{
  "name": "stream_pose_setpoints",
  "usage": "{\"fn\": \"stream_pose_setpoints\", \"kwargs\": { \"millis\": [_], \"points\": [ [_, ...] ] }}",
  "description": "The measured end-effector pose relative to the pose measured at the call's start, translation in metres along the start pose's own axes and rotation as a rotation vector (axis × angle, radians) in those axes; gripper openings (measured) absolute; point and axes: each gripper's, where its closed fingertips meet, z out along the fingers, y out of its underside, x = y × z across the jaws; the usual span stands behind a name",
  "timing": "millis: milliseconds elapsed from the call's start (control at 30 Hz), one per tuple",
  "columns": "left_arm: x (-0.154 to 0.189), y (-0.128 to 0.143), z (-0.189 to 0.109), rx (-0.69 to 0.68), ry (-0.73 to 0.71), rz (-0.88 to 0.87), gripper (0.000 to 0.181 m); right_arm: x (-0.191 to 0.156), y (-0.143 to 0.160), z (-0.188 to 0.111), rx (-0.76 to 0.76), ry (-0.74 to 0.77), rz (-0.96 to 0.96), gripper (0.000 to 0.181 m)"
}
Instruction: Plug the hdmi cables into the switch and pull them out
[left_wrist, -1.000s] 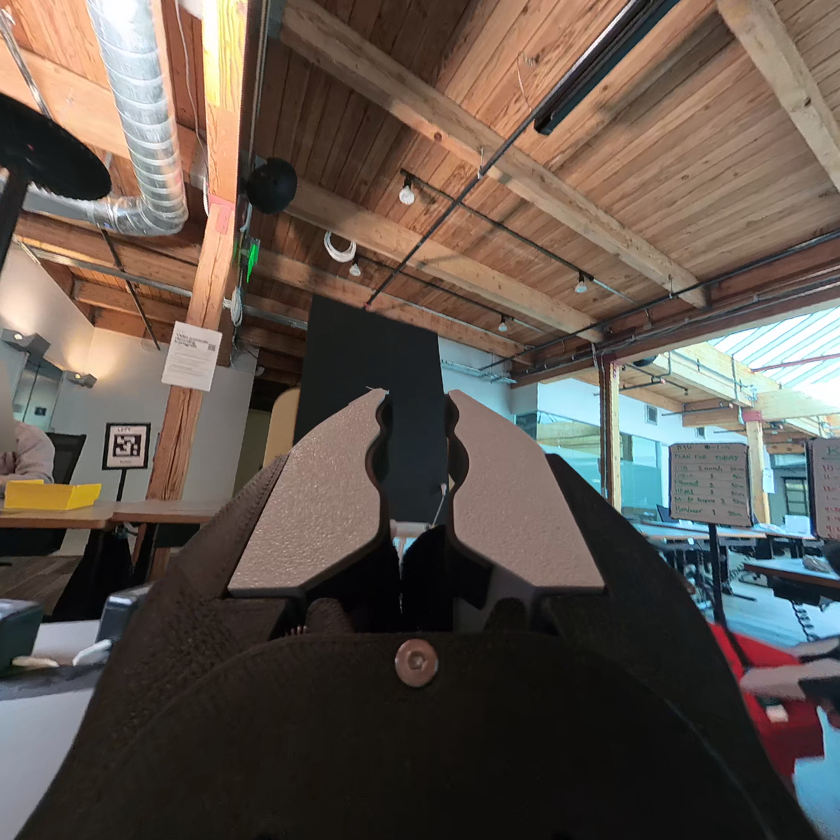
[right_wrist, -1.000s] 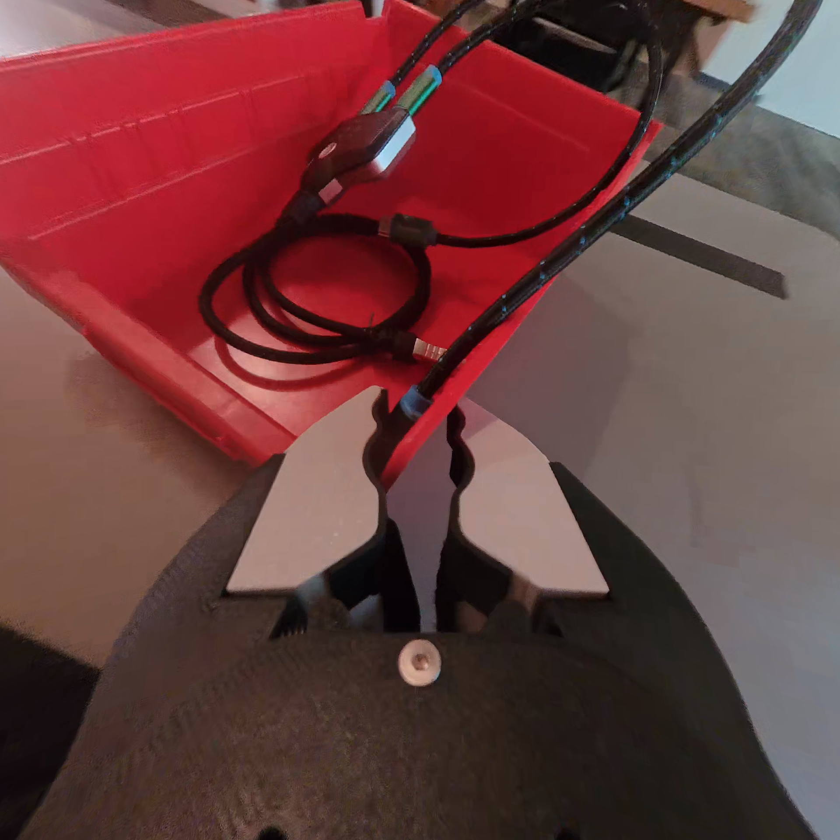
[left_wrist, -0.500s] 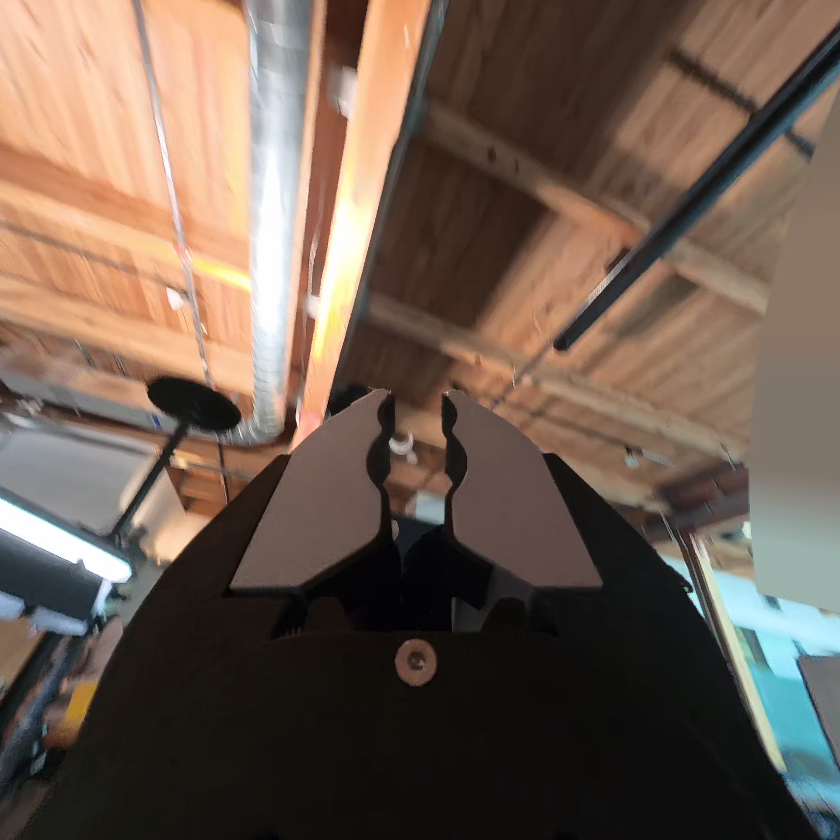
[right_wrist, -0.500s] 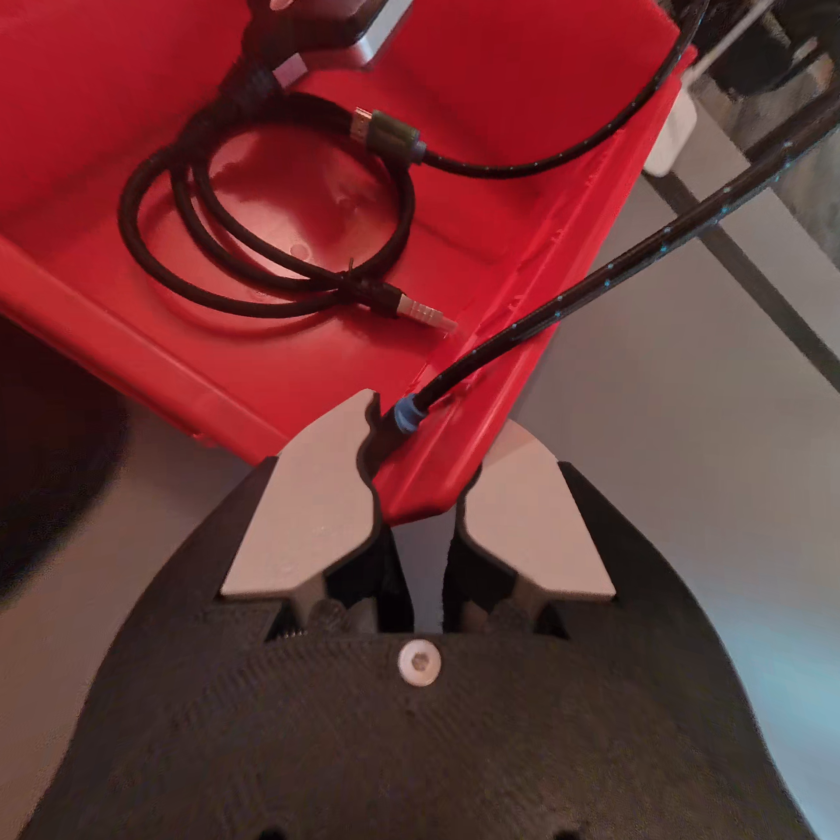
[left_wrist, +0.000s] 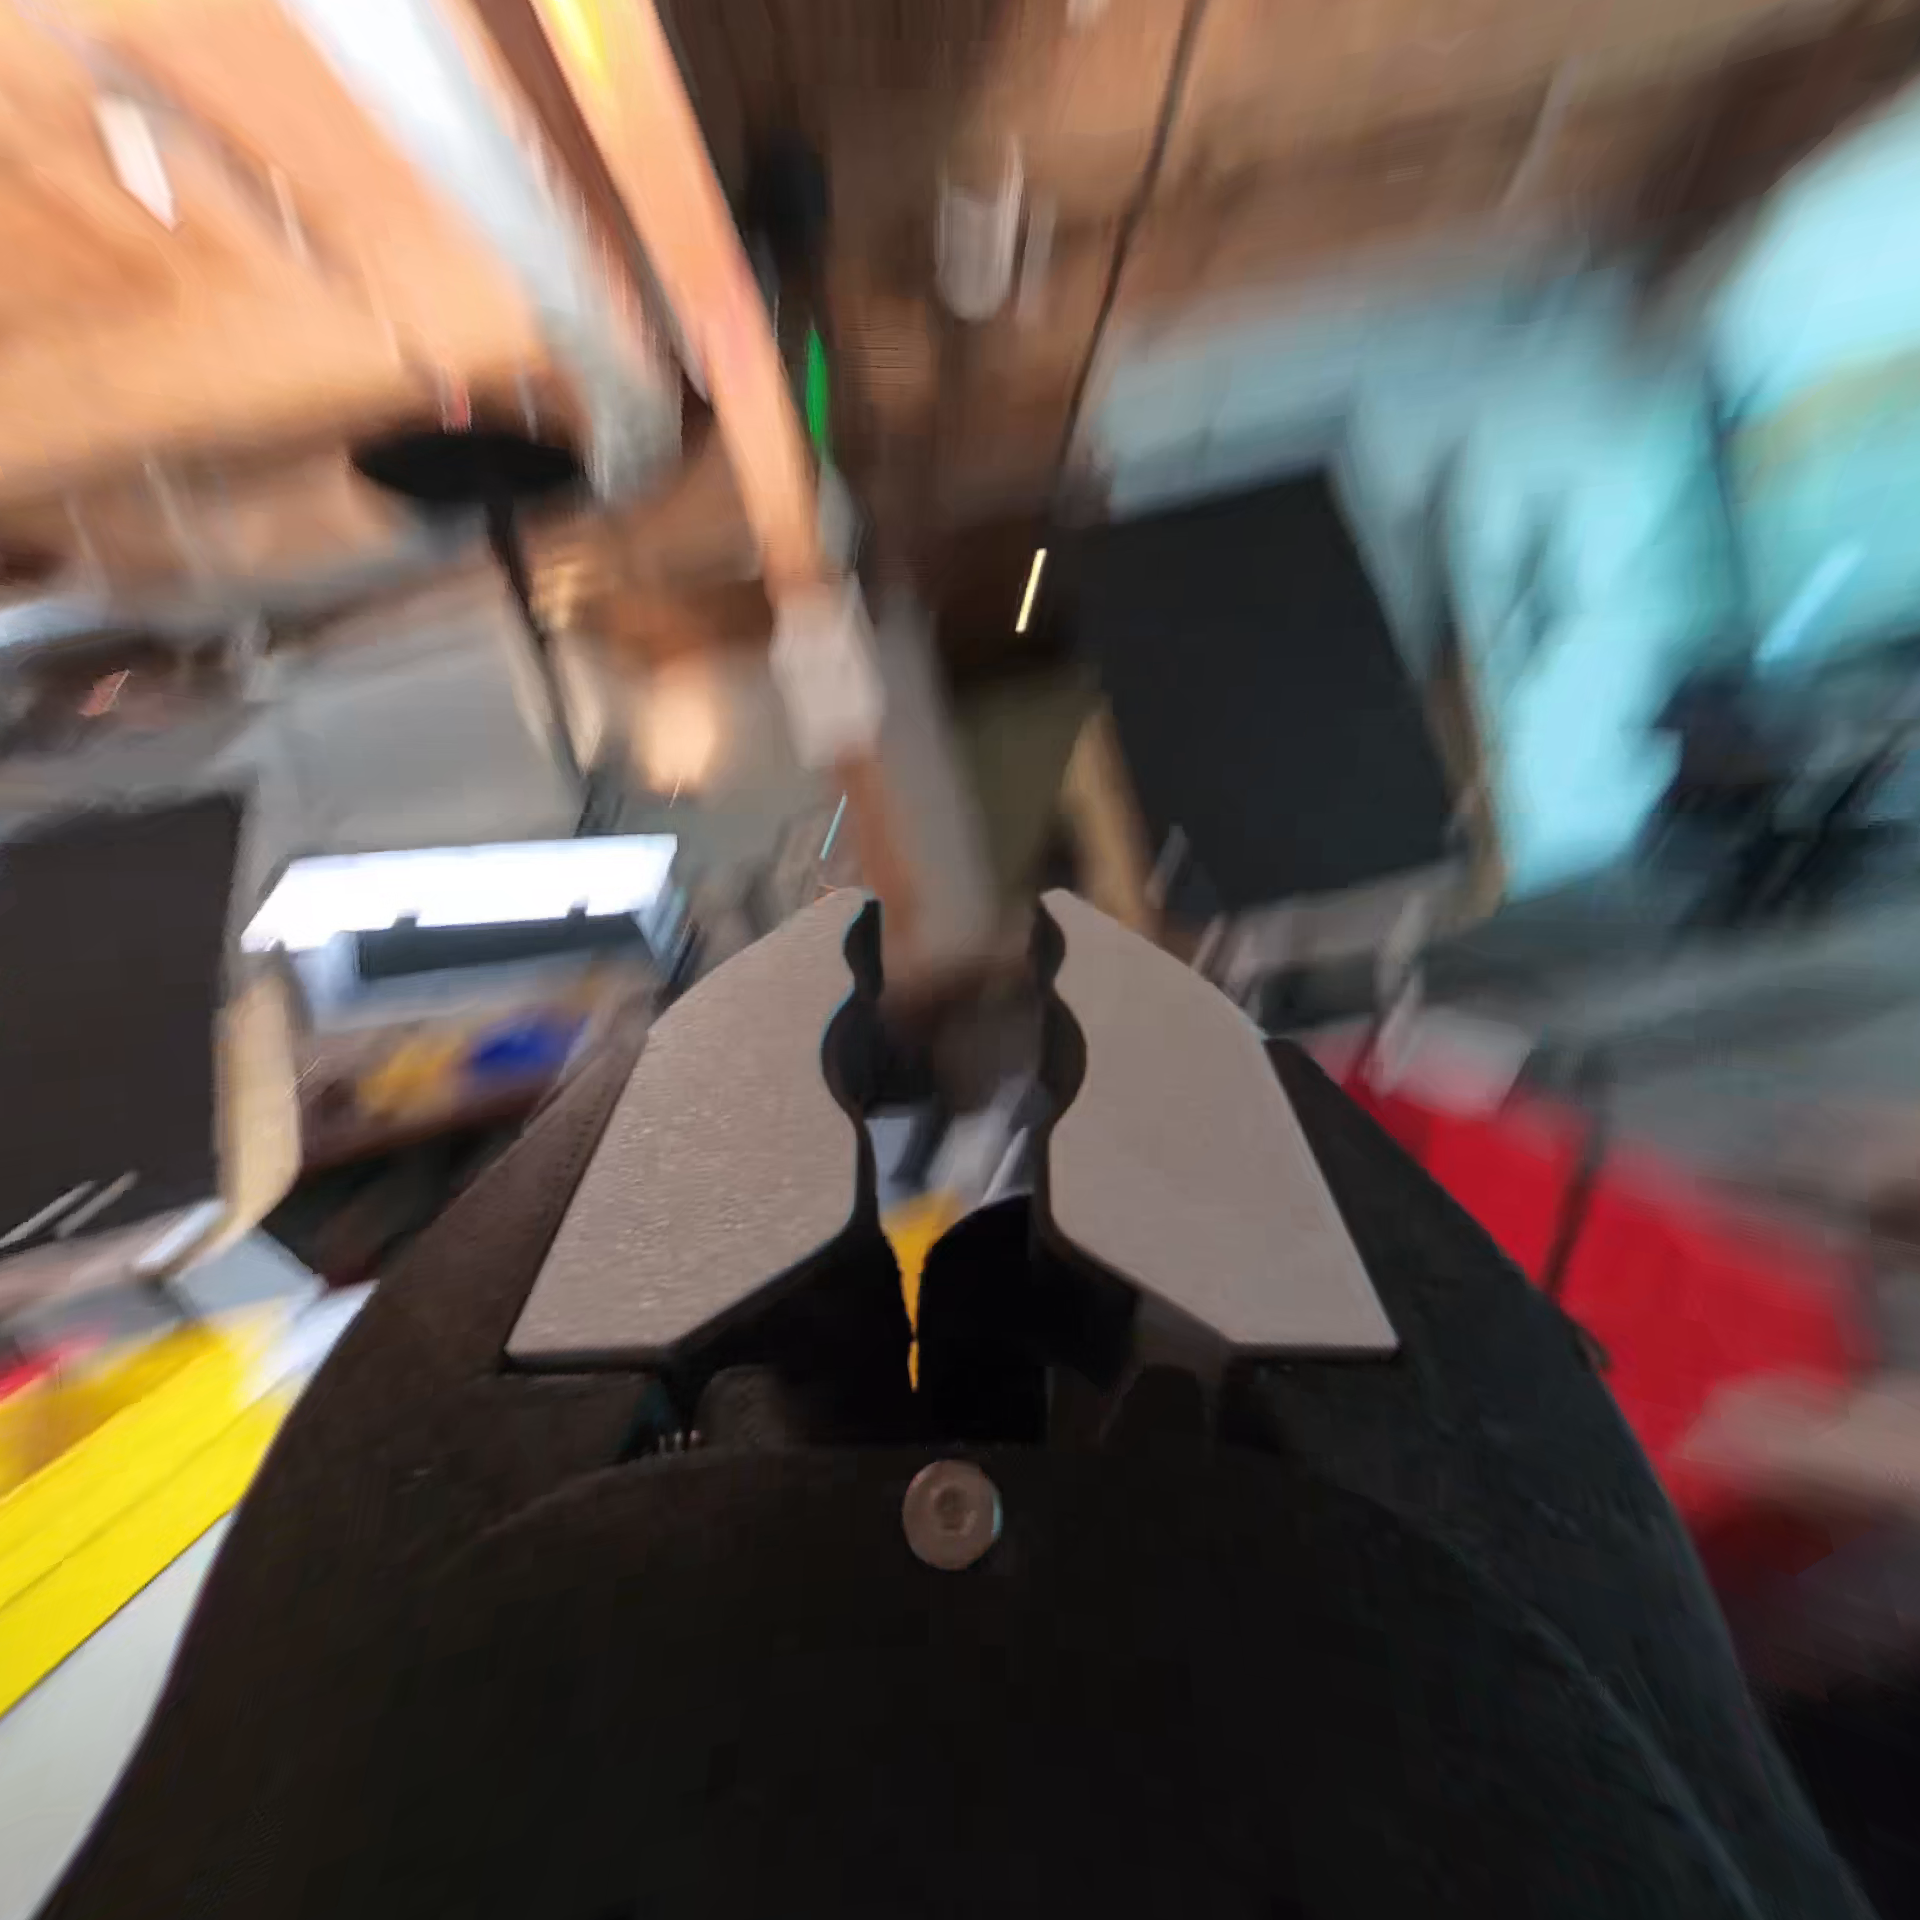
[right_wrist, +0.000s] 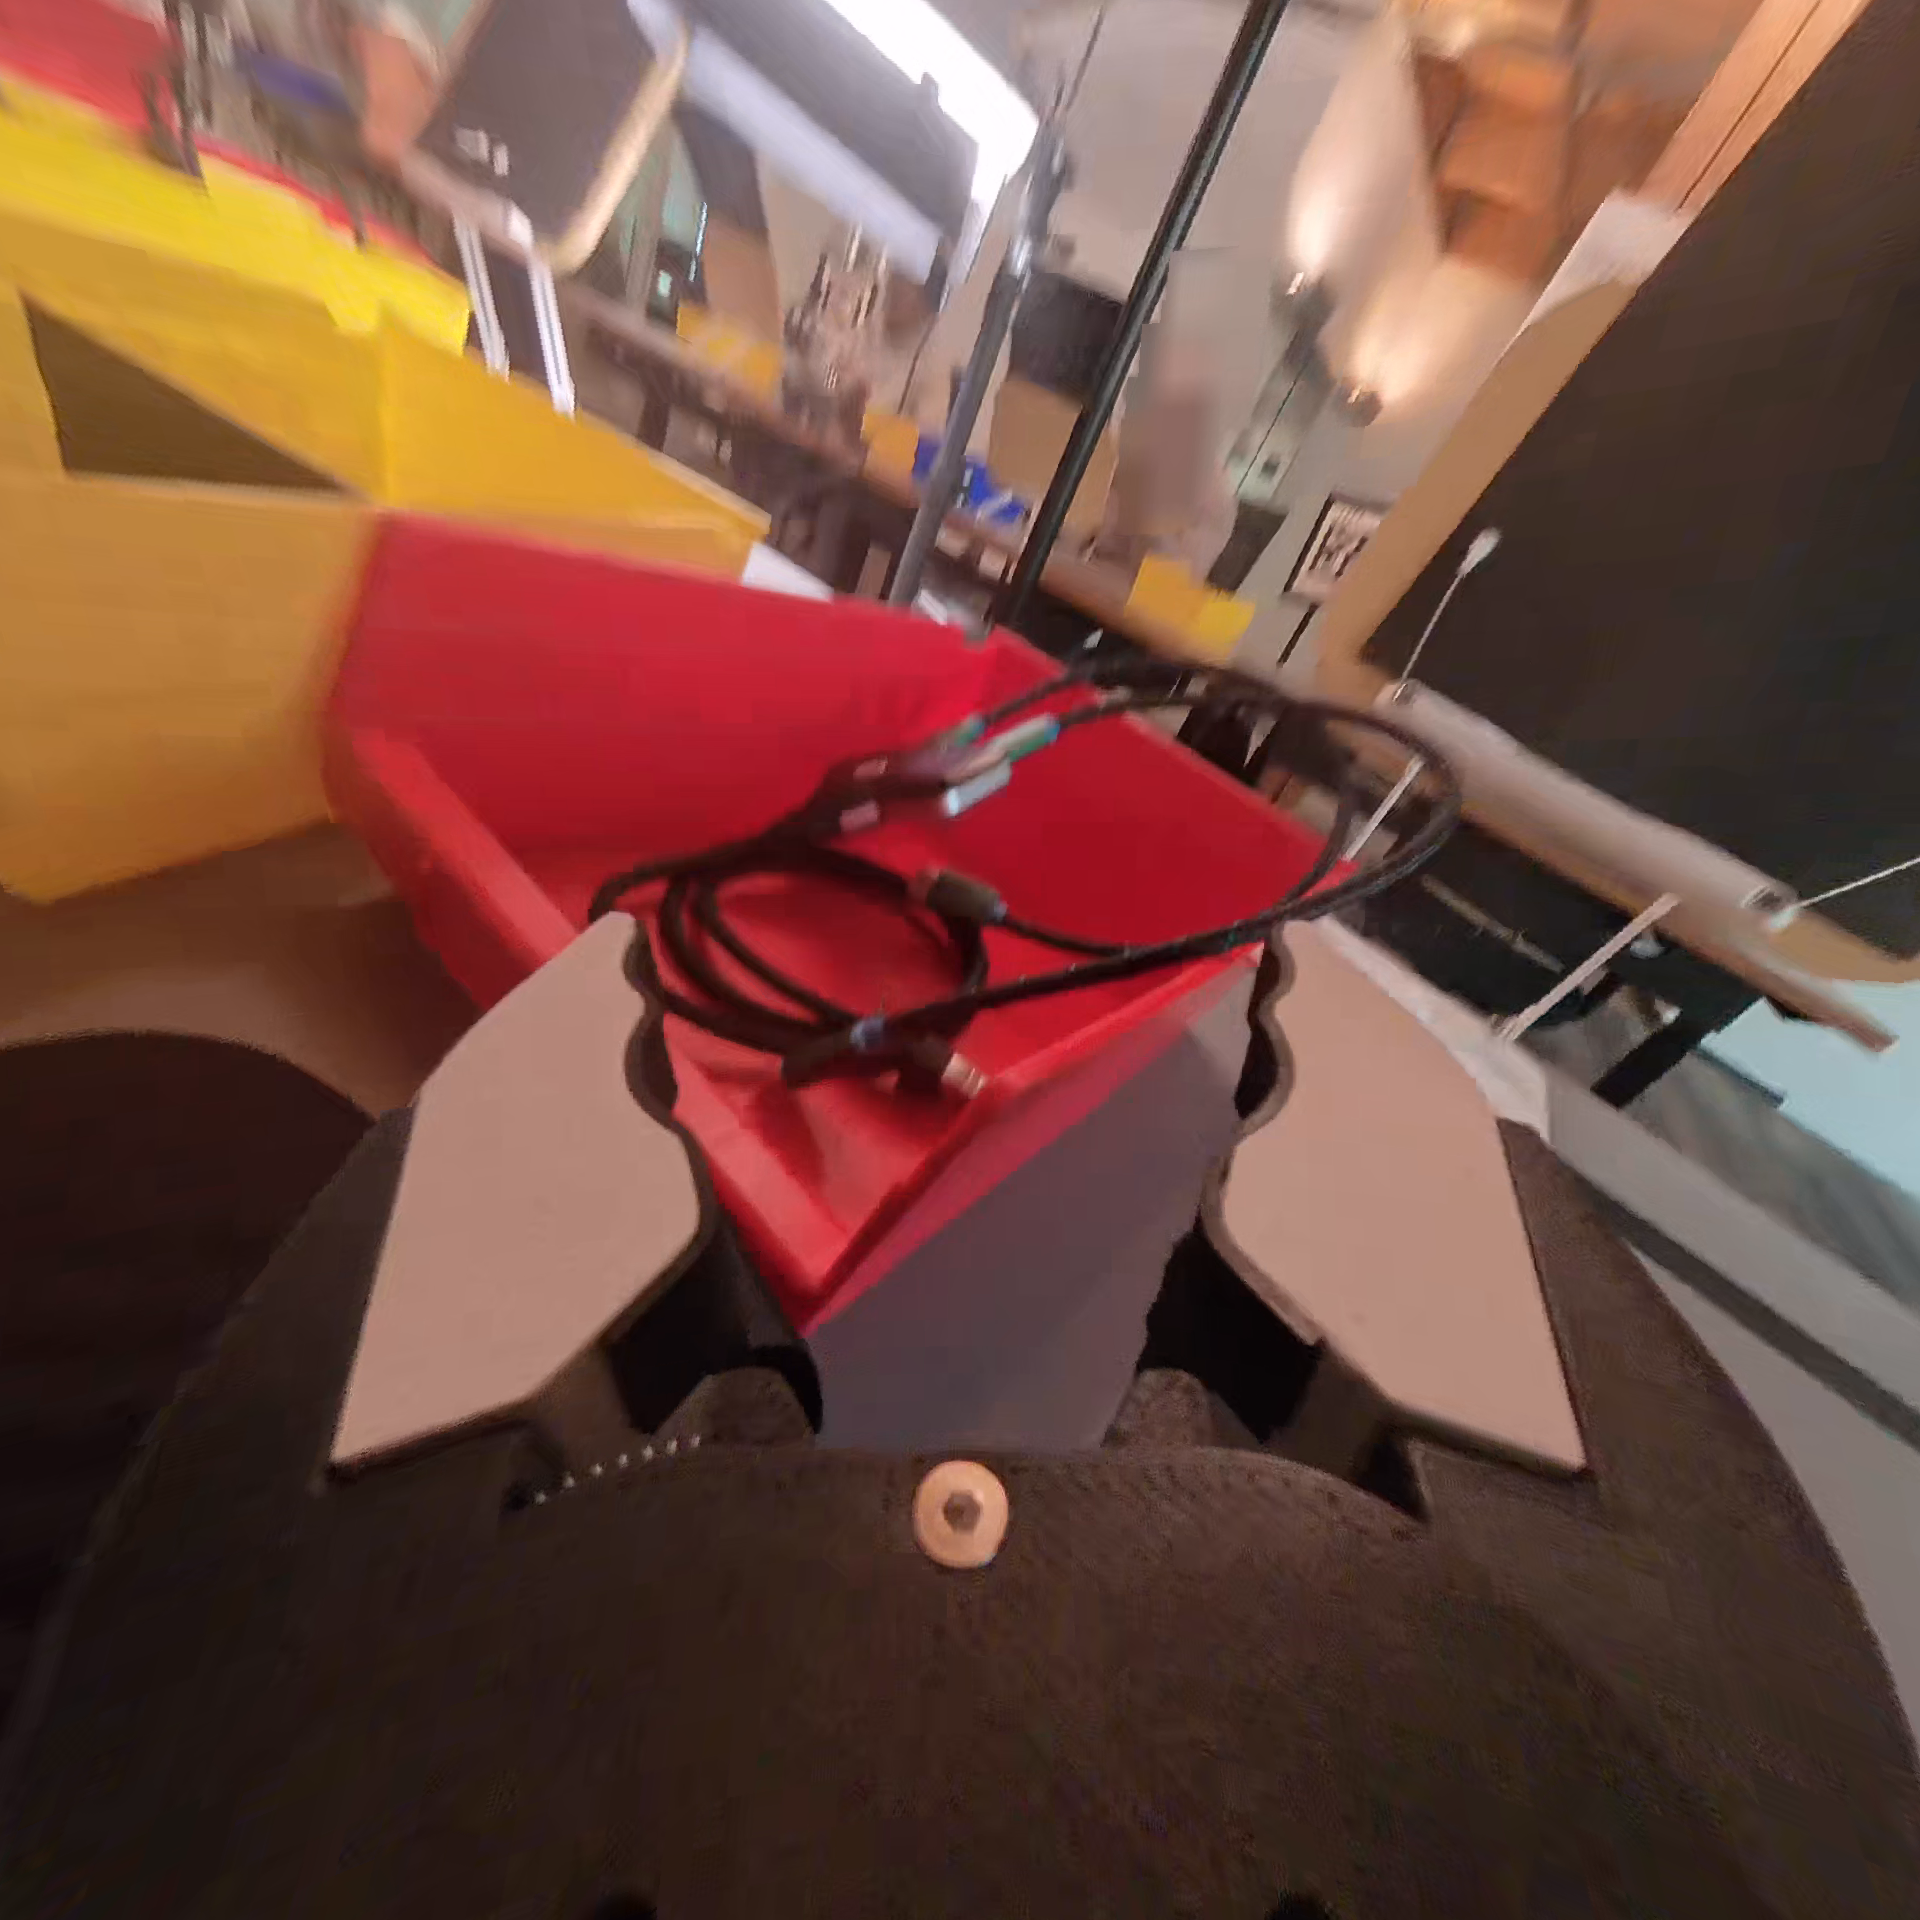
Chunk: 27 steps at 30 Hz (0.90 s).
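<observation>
We judge the braided HDMI cables (right_wrist: 1081, 966) to be light and limp along their length, stiff only at the plug housings, so the place to take hold is the hard plug body just behind its metal tip, never the cord itself (a pull on the braid would only drag the whole tangle along). The switch (right_wrist: 935, 774) looks small and light as well; we expect it to slide or lift when a plug is pushed in or drawn out, so it will want bracing with the other jaws.

The cables are black with a faint blue fleck in the weave, one wound into a loose coil on the floor of the red bin (right_wrist: 582, 686), another arching over the bin's far right rim. Two loose plugs lie near the bin's front corner, one with a blue collar. The switch is a dark little box with a silver end, toward the back of the bin, with two green-collared plugs seated in it.

The right gripper (right_wrist: 951, 1023) stands wide open and empty, above the bin's near corner on the grey desk (right_wrist: 1714, 1205). The left gripper (left_wrist: 951, 961) shows a narrow gap between its jaws with nothing in them, pointed at a blurred room.
</observation>
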Motion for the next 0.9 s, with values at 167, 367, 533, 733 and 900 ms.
{"fn": "stream_pose_setpoints", "kwargs": {
  "millis": [167,367,533,733,900],
  "points": [
    [-0.087,0.11,-0.038,-0.685,-0.418,0.22,0.046,0.0,-0.01,-0.005,0.062,-0.038,0.136,0.12],
    [-0.14,0.174,-0.108,-0.976,-0.683,-0.077,0.083,-0.004,-0.014,-0.008,0.081,-0.084,0.22,0.124],
    [-0.126,0.219,-0.121,-1.06,-0.502,-0.246,0.068,-0.011,-0.011,-0.006,0.062,-0.112,0.2,0.128],
    [-0.07,0.21,-0.122,-1.188,-0.197,-0.234,0.034,-0.008,-0.012,-0.007,0.071,-0.115,0.239,0.128],
    [-0.042,0.154,-0.11,-1.061,-0.032,0.185,0.041,-0.007,-0.026,-0.017,0.139,-0.146,0.307,0.13]
  ]
}}
